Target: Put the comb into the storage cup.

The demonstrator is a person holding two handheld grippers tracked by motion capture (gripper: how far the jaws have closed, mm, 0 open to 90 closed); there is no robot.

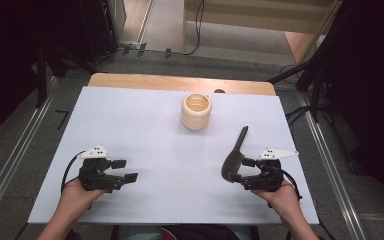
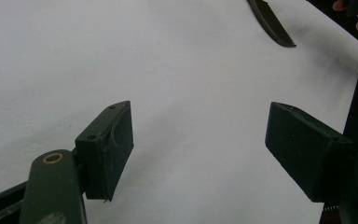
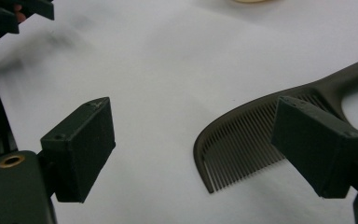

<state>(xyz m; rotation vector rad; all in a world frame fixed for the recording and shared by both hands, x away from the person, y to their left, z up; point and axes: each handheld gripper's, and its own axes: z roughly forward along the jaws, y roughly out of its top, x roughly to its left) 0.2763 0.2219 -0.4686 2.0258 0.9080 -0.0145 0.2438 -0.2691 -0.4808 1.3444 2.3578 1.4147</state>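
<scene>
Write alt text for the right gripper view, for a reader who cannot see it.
A dark comb lies flat on a white table, teeth toward the camera, its handle running off to the upper right. The right gripper frames it with two black jaws spread wide, the right-hand jaw overlapping the comb's teeth in the picture. At the top left is part of the left gripper.

High view overhead facing forward-down, gripper views close above table (image 1: 145, 130), both sharing comb (image 3: 242, 144)

comb (image 1: 233, 157) right, cup (image 1: 196, 111) behind it
</scene>
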